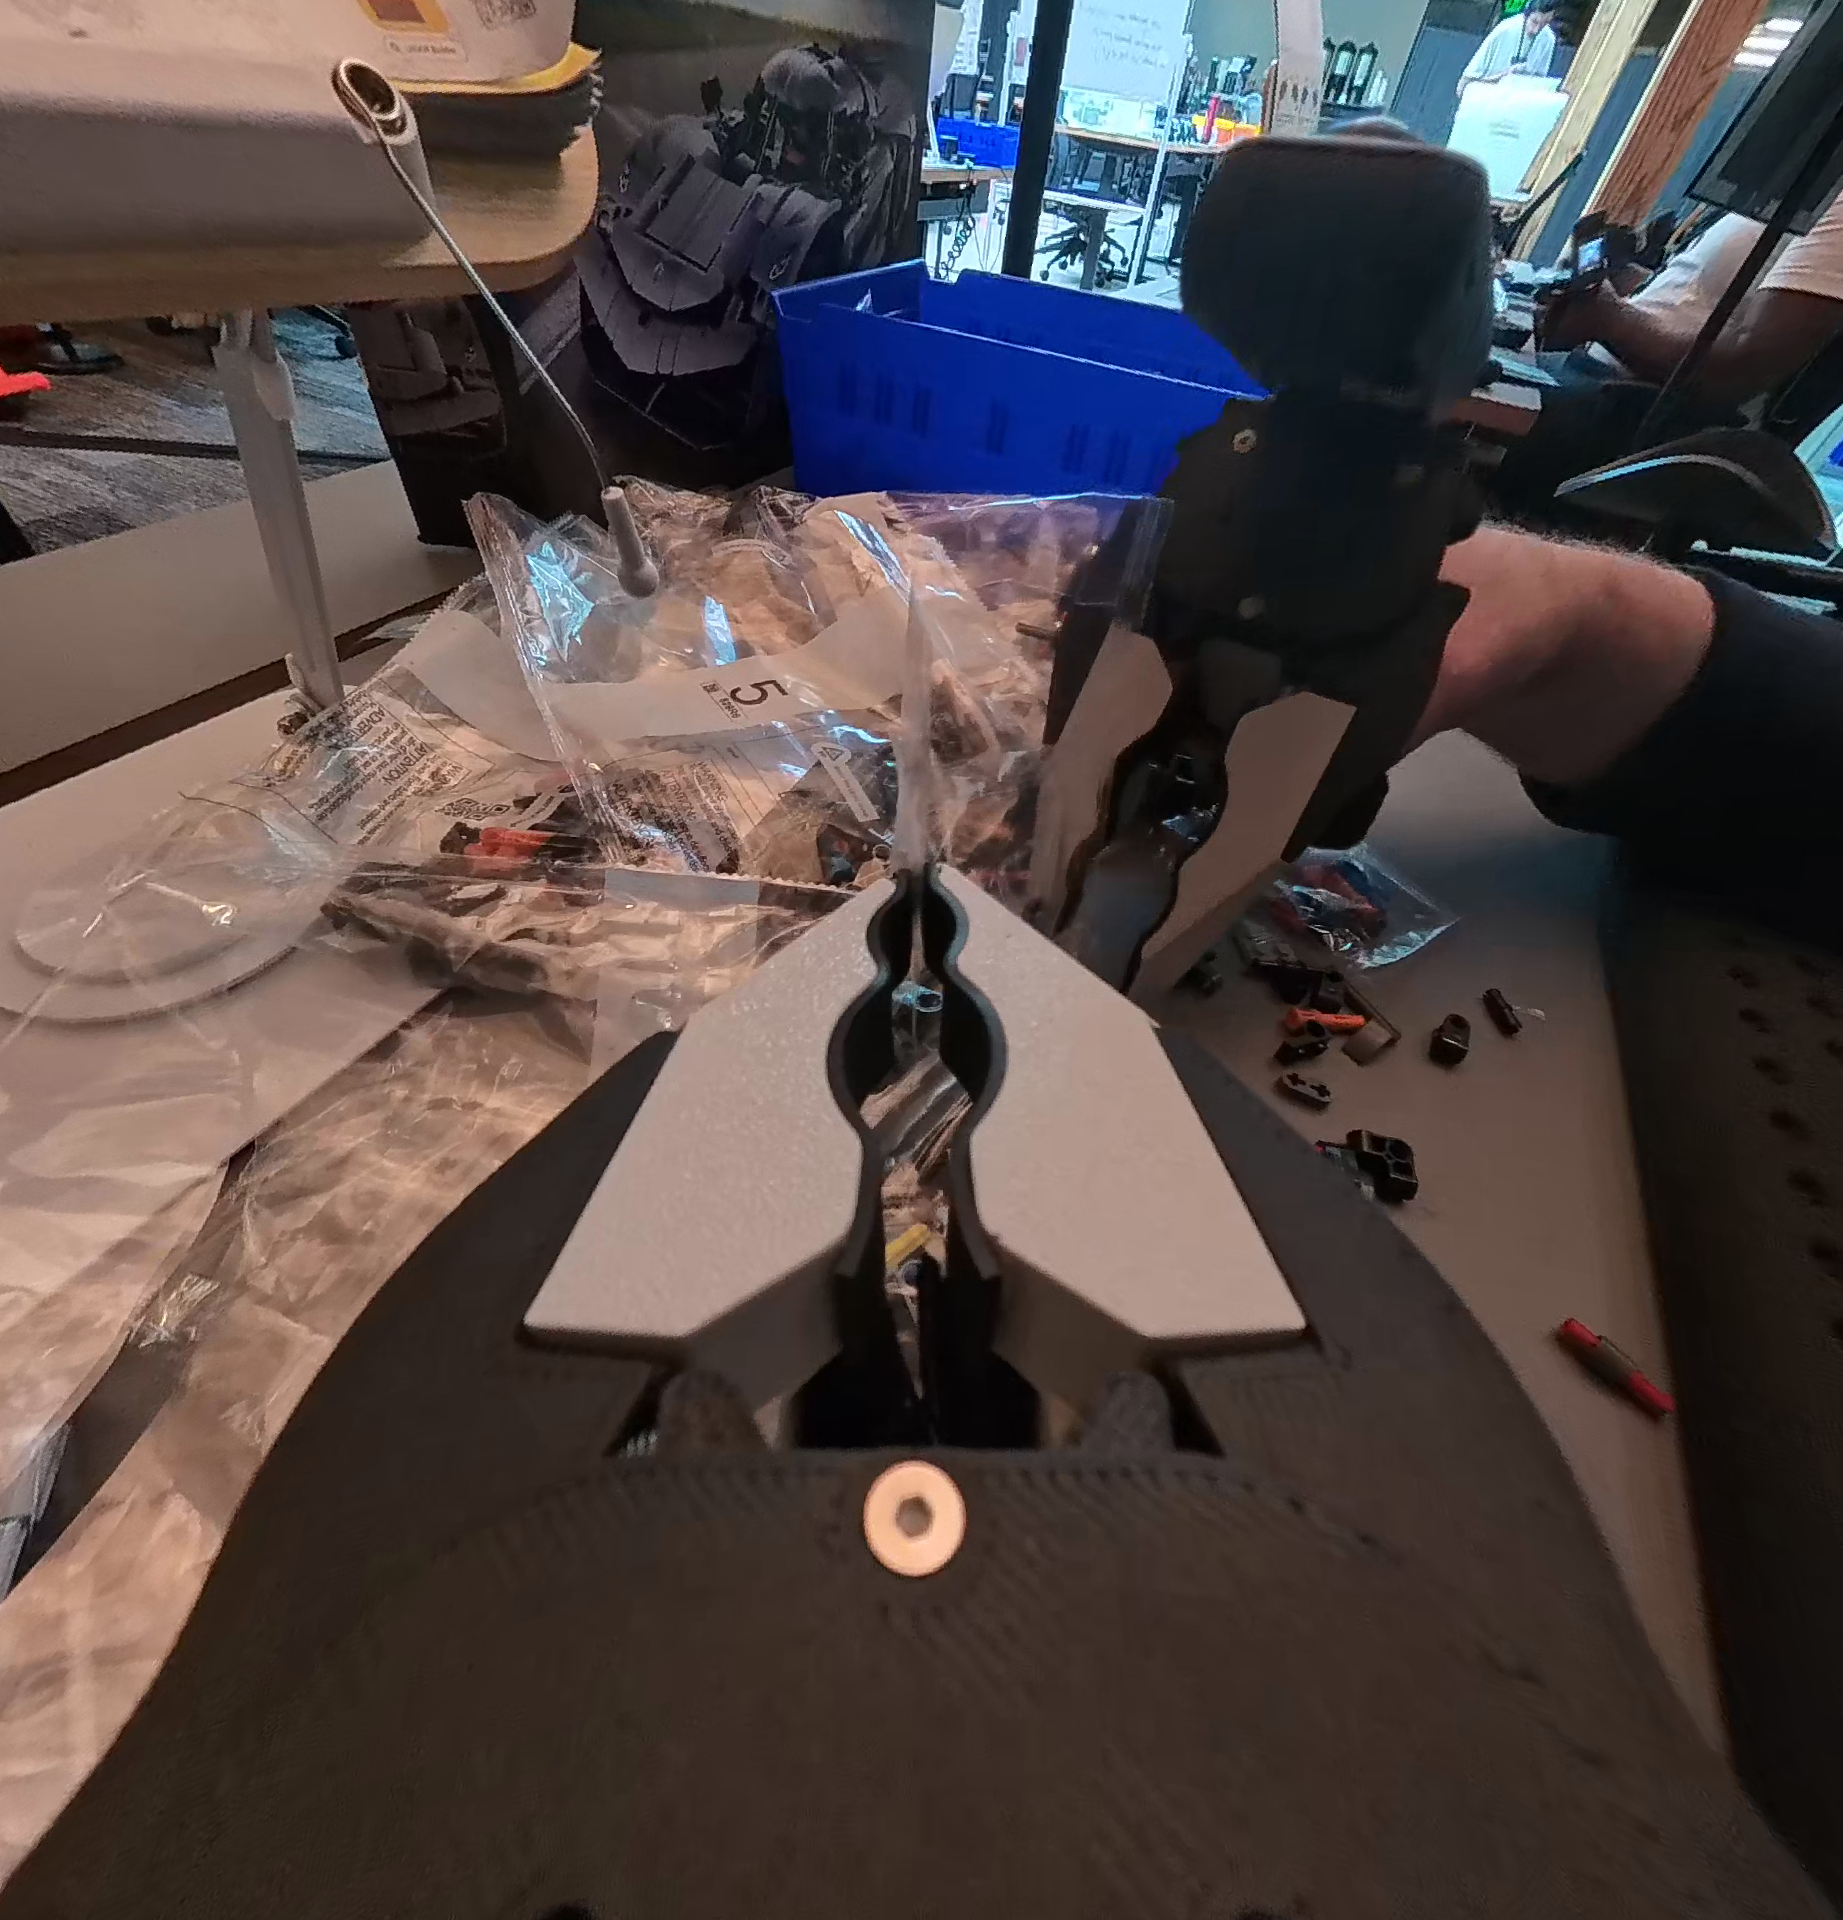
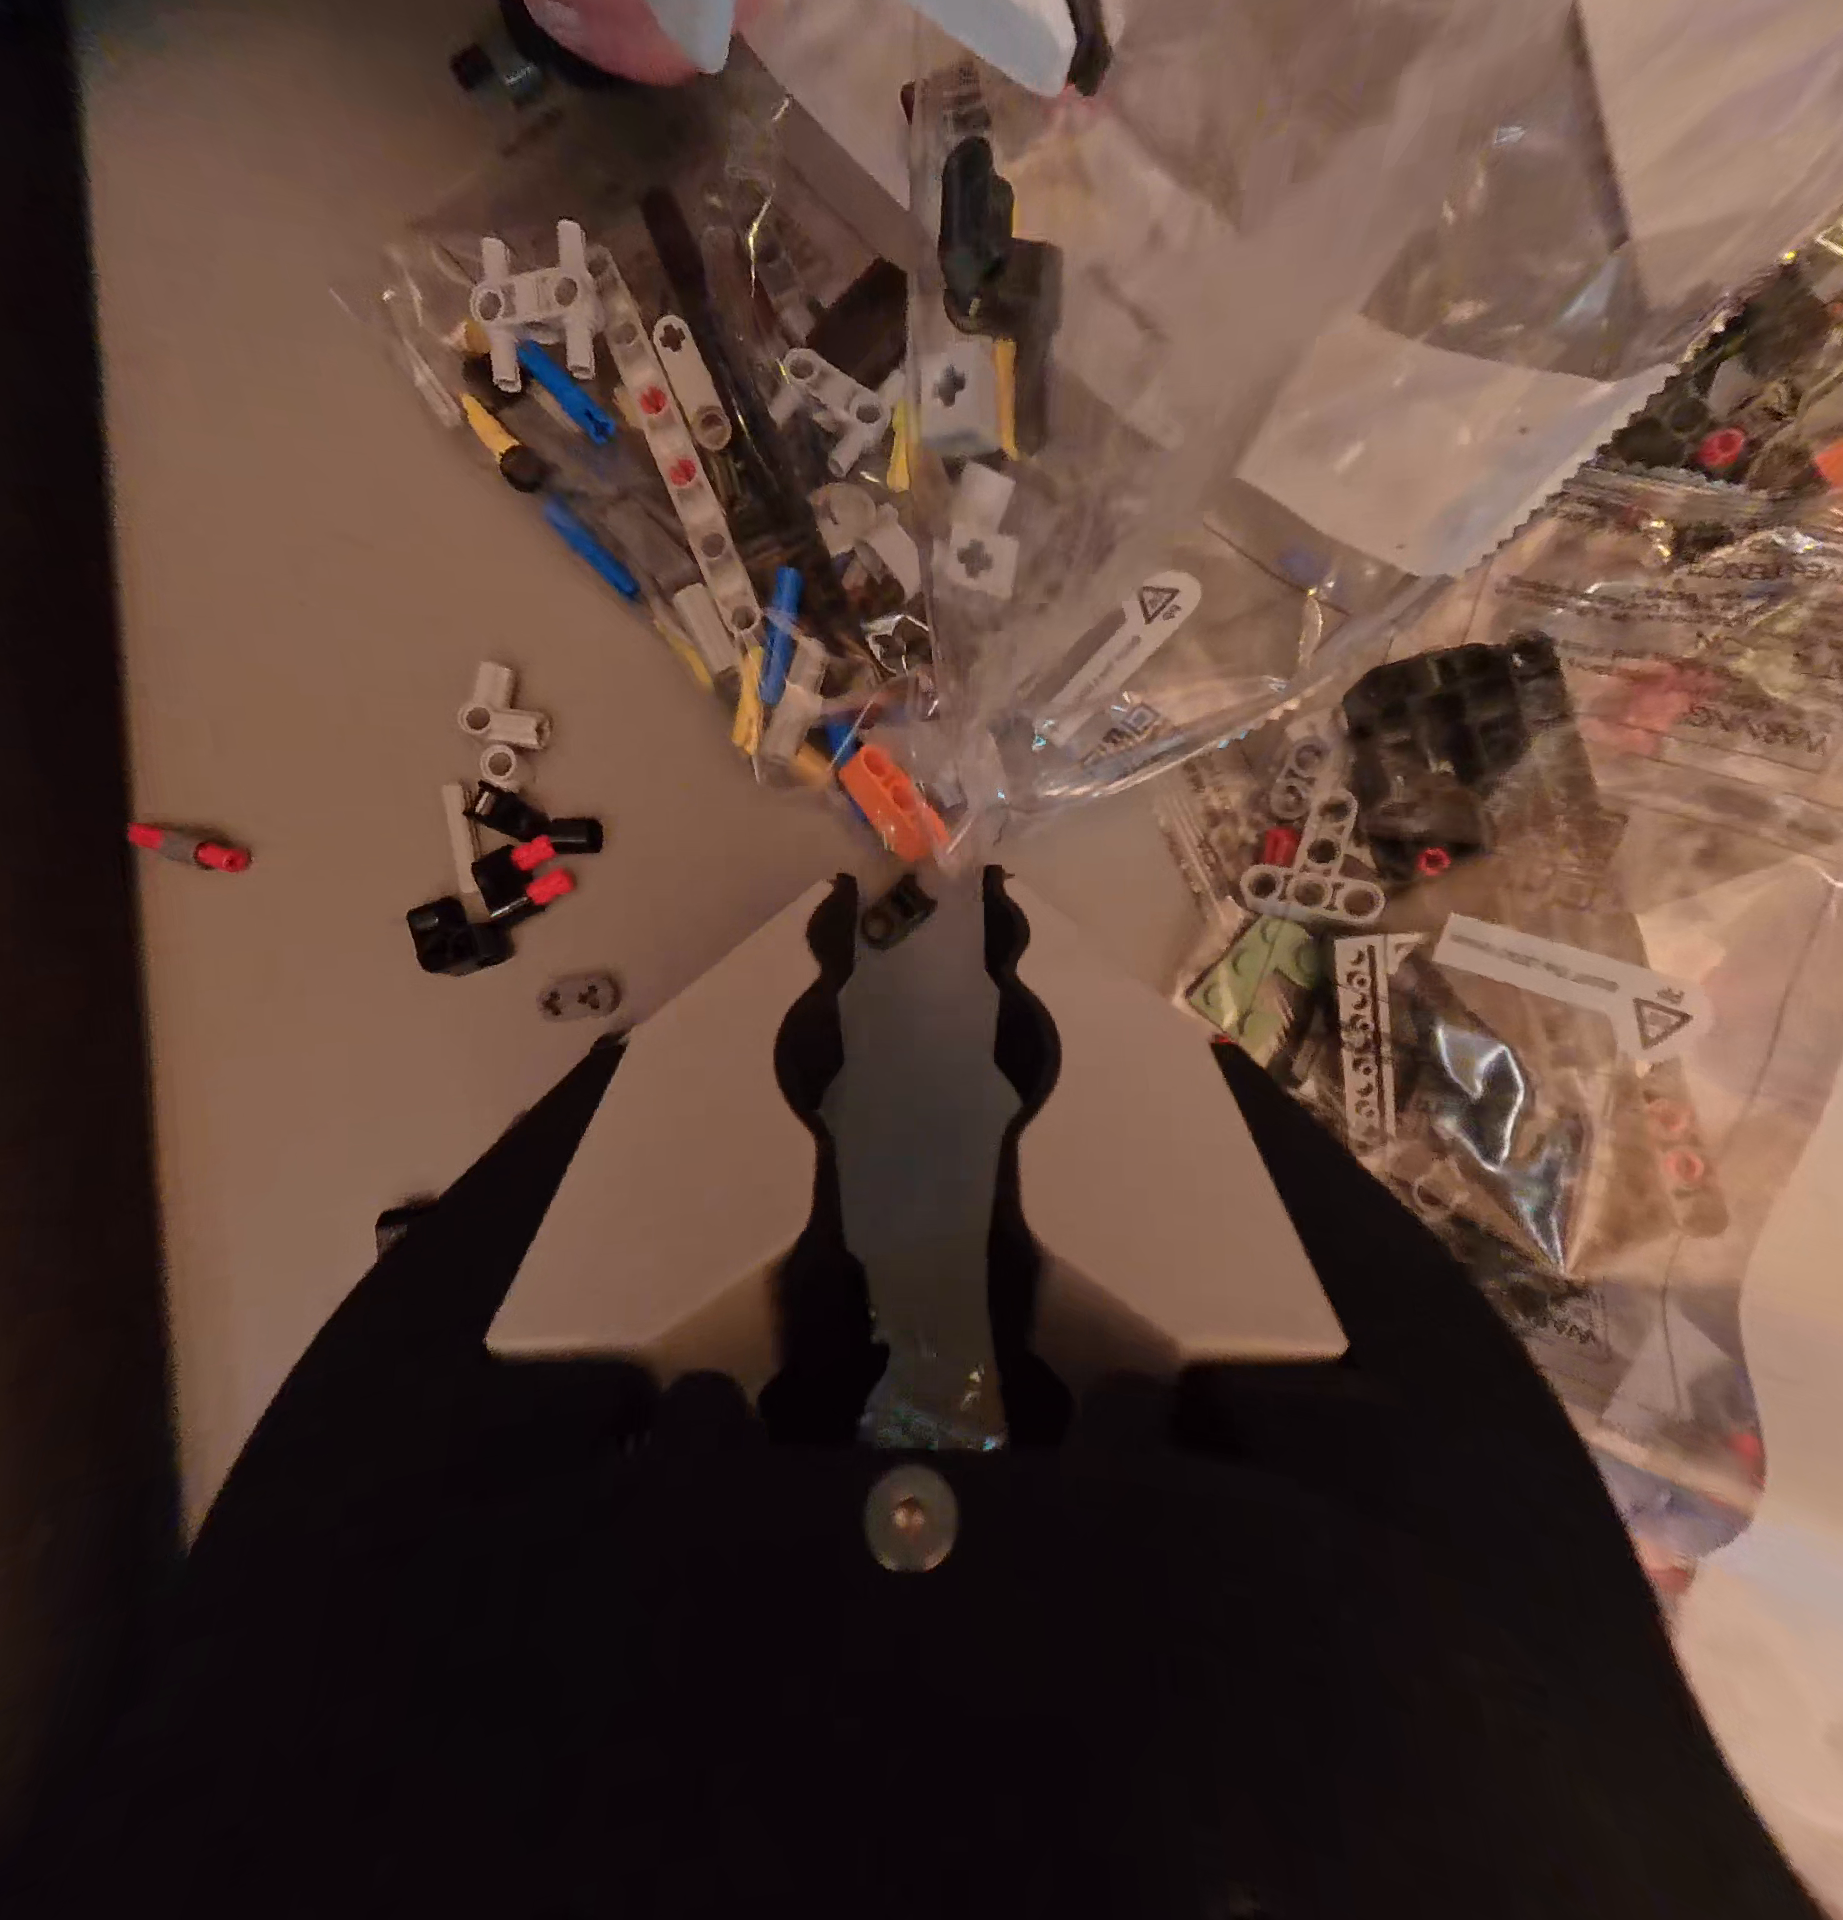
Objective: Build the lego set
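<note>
My left gripper (image 1: 919, 878) is shut on the edge of a clear plastic bag (image 1: 927, 727) and holds it up off the table. In the right wrist view that bag (image 2: 751, 499) holds white, blue and yellow lego pieces, with an orange piece (image 2: 896, 800) at its lower corner. My right gripper (image 2: 915, 883) points down at the table, open, just below that corner. A small black piece (image 2: 896, 916) lies on the table between its fingertips. The right gripper also shows in the left wrist view (image 1: 1145, 925). Loose black, red and grey pieces (image 2: 501, 852) lie to its left.
More sealed bags of pieces (image 2: 1436, 831) cover the table to the right, and a numbered one (image 1: 730, 686) lies farther back. A red-tipped pin (image 2: 190, 844) lies alone near the table's dark edge. A blue bin (image 1: 1000, 405) and a white stand (image 1: 273, 499) are behind. Some 11 cm of space lies between my two pairs of fingers. My left tips are about 20 cm from the red-tipped pin (image 2: 190, 844), my right tips only 15 cm. Seen from the left wrist view (image 1: 1609, 1355) as well.
</note>
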`<state>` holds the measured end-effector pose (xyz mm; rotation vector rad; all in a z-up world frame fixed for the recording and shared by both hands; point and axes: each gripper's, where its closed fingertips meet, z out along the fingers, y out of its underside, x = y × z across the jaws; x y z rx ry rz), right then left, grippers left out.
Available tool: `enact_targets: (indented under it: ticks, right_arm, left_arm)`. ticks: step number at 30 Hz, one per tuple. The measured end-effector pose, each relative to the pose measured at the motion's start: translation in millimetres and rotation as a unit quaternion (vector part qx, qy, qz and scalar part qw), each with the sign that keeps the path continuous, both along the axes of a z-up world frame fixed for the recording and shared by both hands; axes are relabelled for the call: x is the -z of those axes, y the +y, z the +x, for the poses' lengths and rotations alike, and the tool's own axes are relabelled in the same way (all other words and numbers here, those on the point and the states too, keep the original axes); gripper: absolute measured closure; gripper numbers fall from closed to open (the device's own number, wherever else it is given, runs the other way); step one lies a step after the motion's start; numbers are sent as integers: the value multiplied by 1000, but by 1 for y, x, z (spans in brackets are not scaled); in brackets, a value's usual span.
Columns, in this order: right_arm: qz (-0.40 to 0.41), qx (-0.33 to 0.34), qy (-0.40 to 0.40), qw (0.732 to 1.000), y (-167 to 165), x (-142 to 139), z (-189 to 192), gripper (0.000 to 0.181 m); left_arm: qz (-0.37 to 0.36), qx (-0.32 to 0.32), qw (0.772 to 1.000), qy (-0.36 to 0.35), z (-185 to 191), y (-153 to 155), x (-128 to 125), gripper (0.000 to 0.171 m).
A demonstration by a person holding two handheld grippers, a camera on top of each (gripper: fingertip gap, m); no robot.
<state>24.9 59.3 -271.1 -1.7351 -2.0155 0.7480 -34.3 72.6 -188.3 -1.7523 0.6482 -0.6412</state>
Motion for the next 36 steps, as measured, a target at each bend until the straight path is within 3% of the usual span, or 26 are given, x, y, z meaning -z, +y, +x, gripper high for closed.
enact_targets:
  ticks: [4,9,12,16,21,36]
  right_arm:
    - [14,-3,-16,1000,0,6,0,174]
    - [17,6,-13,1000,4,1,5,175]
    - [30,37,23,999,16,-19,8,176]
    - [45,78,131,987,31,-70,8,176]
    - [59,81,243,965,28,-118,8,176]
    - [113,25,322,940,-7,-155,-6,176]
  left_arm:
    - [0,0,1000,2,0,0,1,171]
    - [3,-1,1000,6,0,0,1,171]
    - [9,2,1000,14,2,-1,0,171]
    - [22,7,999,46,6,-2,4,171]
    - [47,20,995,91,16,-6,7,171]
    - [89,31,986,138,26,-12,5,171]
